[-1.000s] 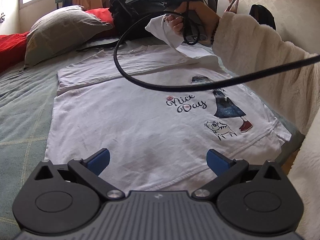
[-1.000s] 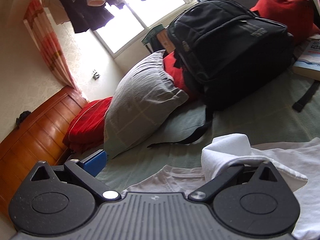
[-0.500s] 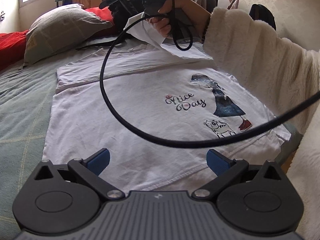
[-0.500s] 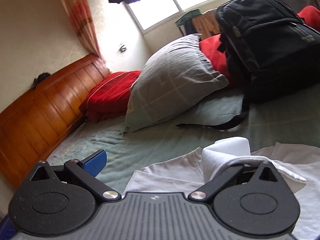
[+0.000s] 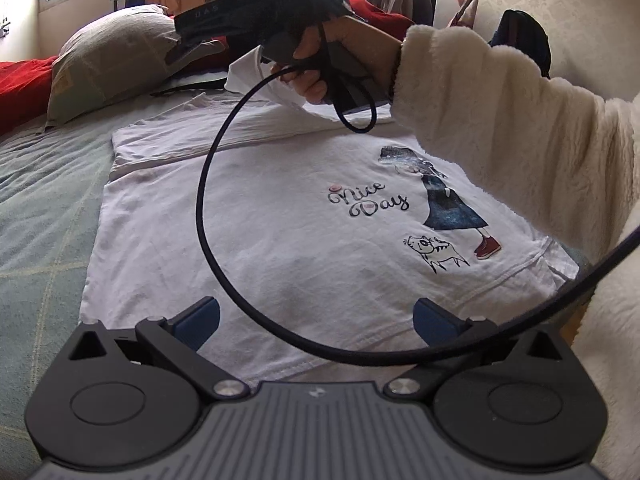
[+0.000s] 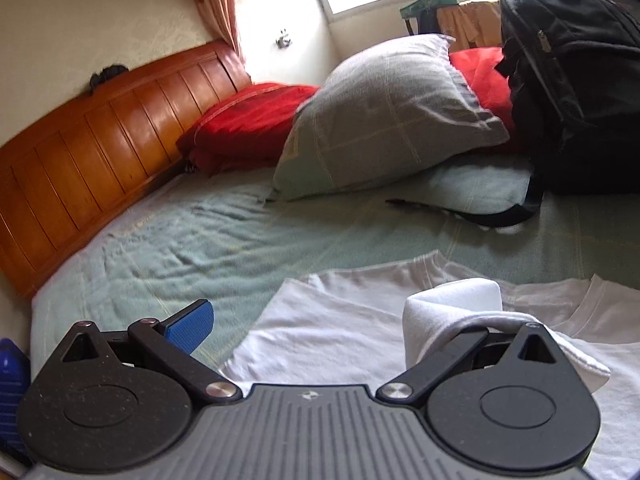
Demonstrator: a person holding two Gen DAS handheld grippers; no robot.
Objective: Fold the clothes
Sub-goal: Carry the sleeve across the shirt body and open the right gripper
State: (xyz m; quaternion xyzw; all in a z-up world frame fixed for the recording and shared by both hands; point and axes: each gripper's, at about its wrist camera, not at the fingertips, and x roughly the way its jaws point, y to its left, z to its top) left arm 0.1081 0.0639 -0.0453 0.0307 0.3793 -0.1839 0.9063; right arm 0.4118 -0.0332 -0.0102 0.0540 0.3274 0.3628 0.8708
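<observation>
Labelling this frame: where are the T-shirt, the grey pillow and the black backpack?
T-shirt [image 5: 280,240], left wrist view, plain chest fabric.
Grey pillow [image 6: 392,112], right wrist view, its broad face.
Black backpack [image 6: 580,92], right wrist view, front panel.

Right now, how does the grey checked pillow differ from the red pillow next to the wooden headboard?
The grey checked pillow is pale with faint check lines; the red pillow is plain red. The grey pillow stands propped up and tilted; the red pillow lies flat. The grey pillow sits near the black backpack, the red pillow beside the wooden headboard. Both rest on the green bedspread.
</observation>
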